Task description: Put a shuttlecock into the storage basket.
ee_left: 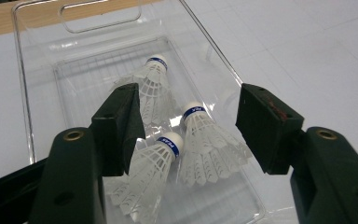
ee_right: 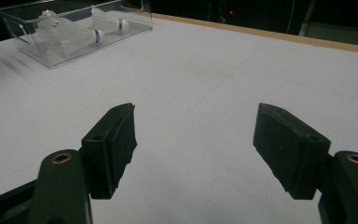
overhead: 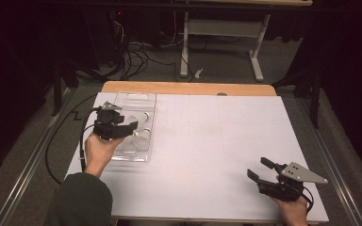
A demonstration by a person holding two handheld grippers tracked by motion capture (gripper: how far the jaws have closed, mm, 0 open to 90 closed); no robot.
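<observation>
The blue band on one shuttlecock (ee_left: 170, 144) carried small white letters. They looked like "PEAK", but they were not sharp.

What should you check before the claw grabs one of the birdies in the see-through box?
1. Left gripper open: ok, its jaws stand wide apart.
2. Over the clear tray: ok.
3. Shuttlecocks in sight: ok, three lie in the tray.
4. One shuttlecock lined up alone between the jaws: not ok, two lie close together there.
5. Right gripper out of the way: ok, open over the bare white table.
6. Whether those two shuttlecocks touch: cannot tell.
</observation>
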